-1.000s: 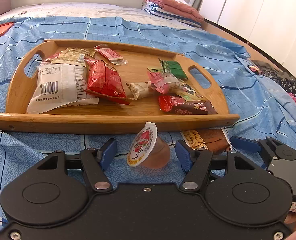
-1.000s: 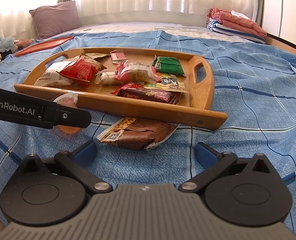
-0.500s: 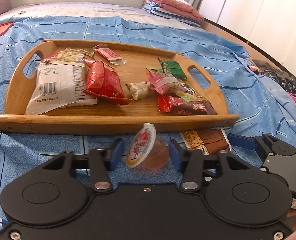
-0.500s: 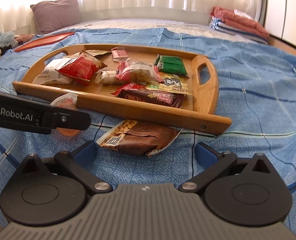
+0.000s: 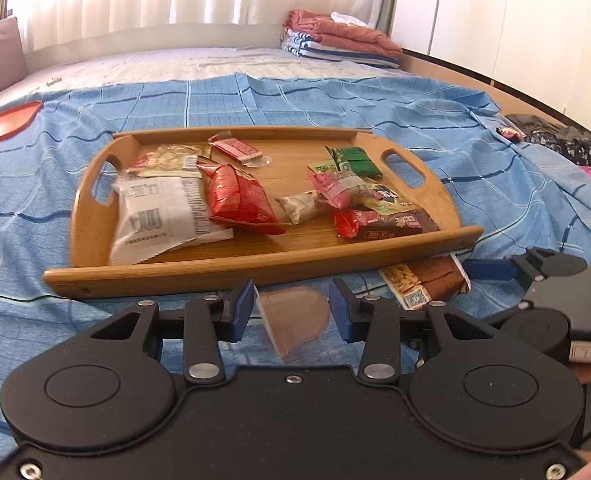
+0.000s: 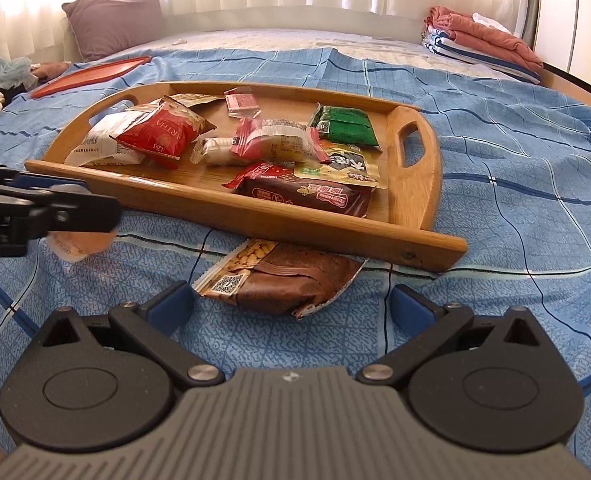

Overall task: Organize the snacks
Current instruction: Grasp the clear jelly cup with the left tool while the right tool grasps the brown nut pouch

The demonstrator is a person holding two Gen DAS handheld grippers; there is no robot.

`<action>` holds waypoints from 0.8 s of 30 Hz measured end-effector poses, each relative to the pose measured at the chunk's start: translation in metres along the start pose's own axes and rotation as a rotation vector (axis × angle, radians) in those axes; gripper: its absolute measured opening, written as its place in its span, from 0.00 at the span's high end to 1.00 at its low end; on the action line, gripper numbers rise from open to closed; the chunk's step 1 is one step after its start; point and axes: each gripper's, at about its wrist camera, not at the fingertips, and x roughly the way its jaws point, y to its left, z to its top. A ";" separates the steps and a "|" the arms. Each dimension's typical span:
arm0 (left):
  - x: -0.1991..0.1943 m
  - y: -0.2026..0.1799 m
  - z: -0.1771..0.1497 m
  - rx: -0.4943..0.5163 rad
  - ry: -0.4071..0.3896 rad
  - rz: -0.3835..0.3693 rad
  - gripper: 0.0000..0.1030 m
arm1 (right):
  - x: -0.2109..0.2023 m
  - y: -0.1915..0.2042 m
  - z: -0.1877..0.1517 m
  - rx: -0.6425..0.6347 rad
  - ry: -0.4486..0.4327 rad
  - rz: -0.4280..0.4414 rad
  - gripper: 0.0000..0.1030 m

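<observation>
A clear jelly cup (image 5: 295, 316) with brownish jelly sits tilted between the blue pads of my left gripper (image 5: 291, 308). The jaws are closing and the pads press on its lid and base, holding it just off the blue bedspread in front of the wooden tray (image 5: 255, 268). The right wrist view shows the same cup (image 6: 83, 244) under the left gripper's fingers (image 6: 75, 210). My right gripper (image 6: 291, 304) is open, hovering over a brown peanut snack packet (image 6: 287, 280) that lies partly under the tray's near rim (image 6: 255, 216). Several snack packets lie in the tray.
The tray rests on a bed covered by a blue checked bedspread (image 6: 515, 208). A red flat lid (image 6: 91, 76) and a purple pillow (image 6: 115, 20) lie at the back left. Folded clothes (image 6: 479, 40) are stacked at the back right. Dark clothing (image 5: 567, 144) lies at the bed's right edge.
My left gripper's jaws have closed onto the jelly cup and lifted it slightly, with the cup turned so its side faces the camera. The right gripper has stayed open and barely moved.
</observation>
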 end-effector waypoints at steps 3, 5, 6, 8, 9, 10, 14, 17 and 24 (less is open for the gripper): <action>-0.007 0.005 -0.004 0.002 -0.007 0.001 0.59 | 0.000 0.001 -0.001 0.001 -0.011 -0.003 0.00; -0.011 0.007 -0.006 0.013 -0.017 0.013 0.58 | -0.001 0.001 -0.002 0.000 -0.017 -0.004 0.00; -0.014 0.007 -0.007 0.022 -0.023 0.022 0.57 | -0.001 0.001 -0.002 0.001 -0.017 -0.005 0.00; -0.020 0.009 -0.010 0.041 -0.042 0.048 0.57 | -0.001 0.001 -0.002 0.000 -0.018 -0.005 0.00; -0.023 0.009 -0.011 0.055 -0.054 0.067 0.57 | -0.001 0.001 -0.002 0.000 -0.017 -0.005 0.00; -0.024 0.010 -0.012 0.068 -0.061 0.085 0.57 | -0.001 0.001 -0.002 0.000 -0.017 -0.005 0.00; -0.022 0.017 -0.016 0.075 -0.041 0.125 0.58 | -0.002 0.001 -0.002 0.003 -0.016 -0.006 0.00; -0.018 0.024 -0.019 0.042 -0.023 0.110 0.57 | -0.002 0.001 -0.001 0.009 -0.016 -0.010 0.00; -0.006 0.020 -0.023 0.039 -0.022 0.110 0.40 | -0.002 0.004 0.004 0.008 -0.031 -0.021 0.01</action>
